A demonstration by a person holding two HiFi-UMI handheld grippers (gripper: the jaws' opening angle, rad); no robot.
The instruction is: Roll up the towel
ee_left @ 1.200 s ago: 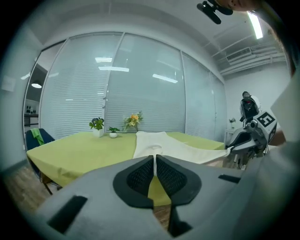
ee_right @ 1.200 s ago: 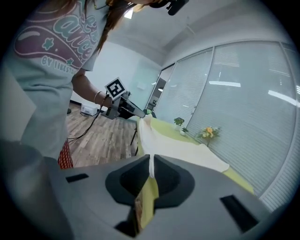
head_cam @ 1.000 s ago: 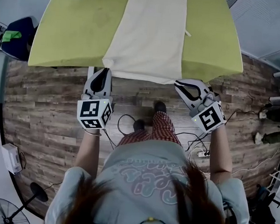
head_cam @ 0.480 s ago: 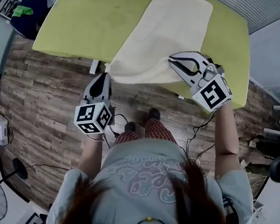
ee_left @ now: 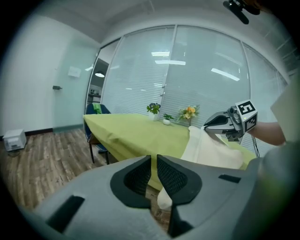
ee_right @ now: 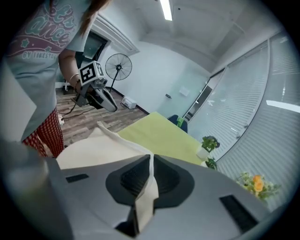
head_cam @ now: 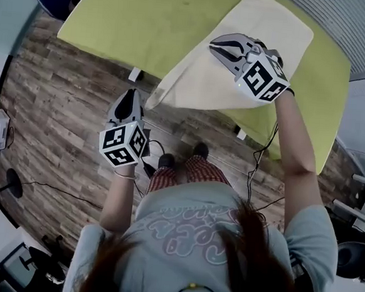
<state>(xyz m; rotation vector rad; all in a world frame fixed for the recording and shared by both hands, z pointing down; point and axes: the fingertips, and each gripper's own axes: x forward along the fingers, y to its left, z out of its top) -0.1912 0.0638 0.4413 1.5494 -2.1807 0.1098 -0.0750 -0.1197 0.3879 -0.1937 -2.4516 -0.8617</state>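
Towel (head_cam: 220,82), corners clenched in my left tongs (head_cam: 133,94) and right tongs (head_cam: 218,46); uneven carrying risks a skewed first fold

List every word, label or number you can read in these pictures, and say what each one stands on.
"ance": the end of a large word, cut off, on the person's T-shirt in the right gripper view.
"BY LIKESTAR": small line beneath it; the last letters are uncertain.
The same print in the head view: too blurred to read.
Marker cubes: black-and-white square patterns only, no text.
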